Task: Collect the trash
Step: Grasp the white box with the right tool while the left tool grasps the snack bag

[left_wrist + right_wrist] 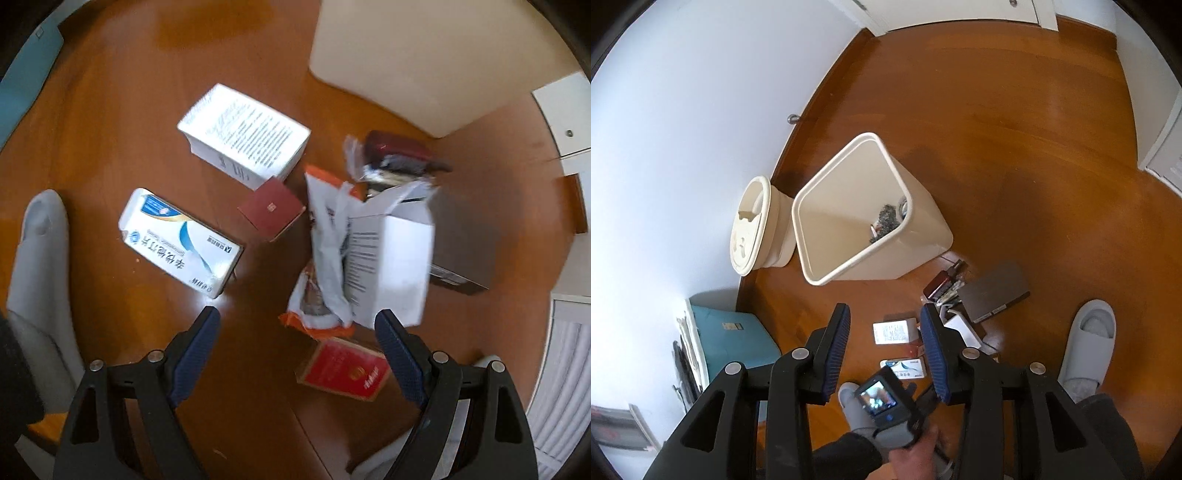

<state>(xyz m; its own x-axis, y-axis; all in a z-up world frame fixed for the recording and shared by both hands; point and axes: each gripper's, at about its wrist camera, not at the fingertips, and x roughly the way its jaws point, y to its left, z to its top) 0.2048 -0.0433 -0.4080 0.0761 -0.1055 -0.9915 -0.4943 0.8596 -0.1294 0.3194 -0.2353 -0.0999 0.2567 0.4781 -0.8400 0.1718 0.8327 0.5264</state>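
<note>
Now your left gripper [297, 319] hangs agape over the scattered trash; your right gripper [884, 345] is apart too, empty.

Beside the cream bin [849, 210] lie the torn white box [388, 254], crumpled wrapper [325, 243], medicine box [181, 242]; a slipper [1087, 339] sits farther off.

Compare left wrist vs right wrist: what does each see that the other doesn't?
Left wrist only: the red packet beside the open left gripper, and the orange-and-white wrapper. Right wrist only: inside the cream bin, trash already in it; the bin lid at the wall; the open, empty right gripper. Both: blue-and-white medicine box, white printed box, dark flat box, wooden floor.
</note>
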